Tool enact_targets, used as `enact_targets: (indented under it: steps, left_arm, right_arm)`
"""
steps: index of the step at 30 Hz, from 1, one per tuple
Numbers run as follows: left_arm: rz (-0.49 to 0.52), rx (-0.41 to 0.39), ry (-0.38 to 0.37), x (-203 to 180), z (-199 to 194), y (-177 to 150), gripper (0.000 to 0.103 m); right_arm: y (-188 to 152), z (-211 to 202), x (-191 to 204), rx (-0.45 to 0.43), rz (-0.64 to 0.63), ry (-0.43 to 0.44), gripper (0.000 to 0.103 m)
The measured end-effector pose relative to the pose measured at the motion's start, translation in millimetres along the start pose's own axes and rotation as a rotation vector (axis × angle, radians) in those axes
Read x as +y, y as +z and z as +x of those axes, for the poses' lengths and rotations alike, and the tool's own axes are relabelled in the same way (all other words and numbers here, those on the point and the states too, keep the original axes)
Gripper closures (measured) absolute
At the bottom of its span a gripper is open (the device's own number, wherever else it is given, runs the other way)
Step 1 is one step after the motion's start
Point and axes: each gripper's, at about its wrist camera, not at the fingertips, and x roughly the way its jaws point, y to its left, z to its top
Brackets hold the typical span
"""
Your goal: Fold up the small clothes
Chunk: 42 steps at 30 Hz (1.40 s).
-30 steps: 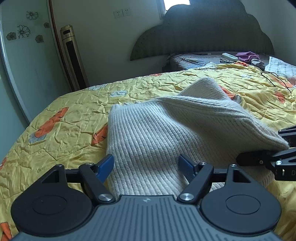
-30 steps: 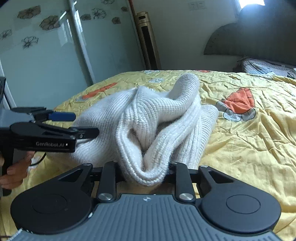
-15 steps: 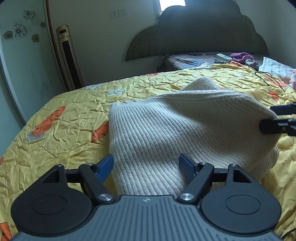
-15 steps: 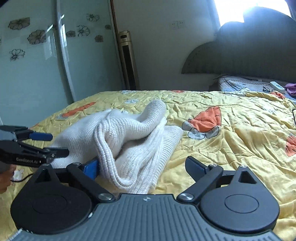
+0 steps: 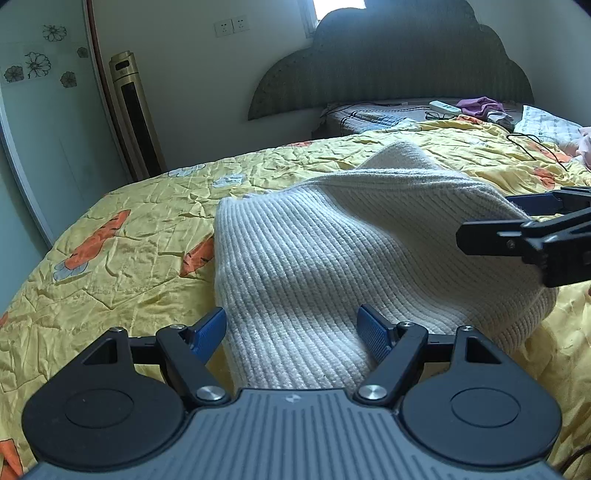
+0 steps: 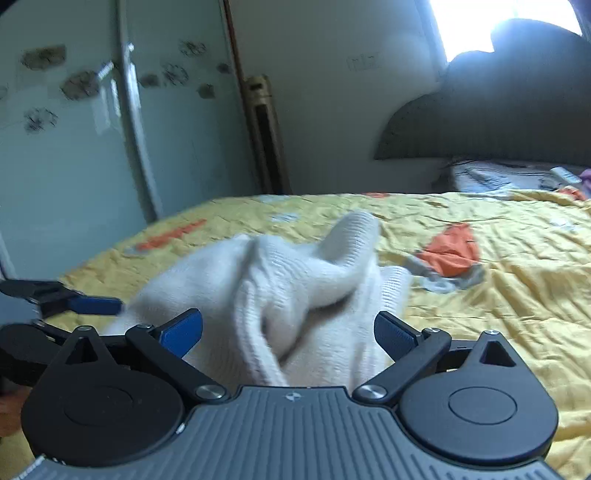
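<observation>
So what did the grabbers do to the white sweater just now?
The right gripper let go: its jaws have just been opening, and the sweater's bunched fold now lies loose between them. The left gripper stayed open around the near edge. The sweater still lies on the yellow bedspread.

sweater (image 5: pixel 332 258): 1, cream knit | bed (image 5: pixel 122 280): 1, yellow quilt | grippers: 2, left gripper (image 5: pixel 291 328), right gripper (image 6: pixel 288 328) | tower fan (image 5: pixel 135 114): 1 | headboard (image 5: pixel 391 59): 1 | wall sockets (image 5: pixel 231 26): 2 | remote (image 5: pixel 445 107): 1
</observation>
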Motion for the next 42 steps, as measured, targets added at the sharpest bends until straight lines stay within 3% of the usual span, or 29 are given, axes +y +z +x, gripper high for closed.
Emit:
enact_targets:
  steps: [1,2,3,5,8,15,19,23,28,29,33,36,39,42]
  left_arm:
    - [0.001,0.000,-0.001,-0.1,-0.1,-0.2,0.025]
    - [0.003,0.002,-0.008,-0.5,-0.2,-0.2,0.024]
    - [0.002,0.008,-0.013,-0.7,0.0,-0.3,0.024]
    - [0.003,0.006,-0.007,-1.4,-0.3,-0.7,0.024]
    - [0.000,0.002,-0.015,0.6,-2.0,-0.4,0.024]
    - [-0.055,-0.024,-0.023,8.8,-5.8,2.7,0.024]
    - [-0.036,0.008,-0.030,3.9,1.1,-0.1,0.024]
    - [0.033,-0.014,-0.005,-6.9,-1.8,-3.6,0.023]
    - [0.068,-0.029,0.008,-12.3,-3.2,-5.6,0.023]
    - [0.065,-0.028,0.007,-11.9,-3.0,-5.6,0.023]
    - [0.052,-0.022,-0.002,-9.5,-2.2,-5.6,0.022]
    - [0.050,-0.024,0.001,-9.7,-1.6,-6.1,0.022]
    - [0.050,-0.024,0.004,-9.3,-1.8,-5.8,0.022]
    - [0.017,-0.031,0.004,-5.9,-4.0,-3.3,0.021]
  right_arm:
    - [-2.7,5.2,0.7,0.030,-0.056,-0.131,0.000]
    - [-5.5,8.9,-1.2,0.054,-0.098,-0.192,0.001]
    - [-7.5,9.7,-7.3,0.072,-0.090,-0.179,0.000]
    - [-5.3,6.7,-19.1,0.077,0.007,-0.120,0.002]
    - [-4.5,-1.1,-23.8,0.060,0.029,-0.063,0.000]
    - [1.2,-24.2,-36.5,-0.107,0.202,0.177,0.000]
    - [3.8,-23.0,-19.0,-0.153,0.167,0.221,0.001]
    - [3.6,-18.6,-1.1,-0.183,0.129,0.246,0.000]
    - [3.9,-17.1,-1.5,-0.179,0.246,0.540,0.000]
    - [4.0,-12.5,-3.4,-0.146,0.272,0.549,0.001]
    - [-2.3,6.6,-15.5,-0.025,0.340,0.363,0.010]
    - [-1.8,3.6,-17.2,-0.039,0.370,0.370,0.009]
    - [-2.3,3.2,-8.5,-0.029,0.308,0.346,0.007]
    - [-0.4,-1.6,-13.6,-0.073,0.342,0.428,0.005]
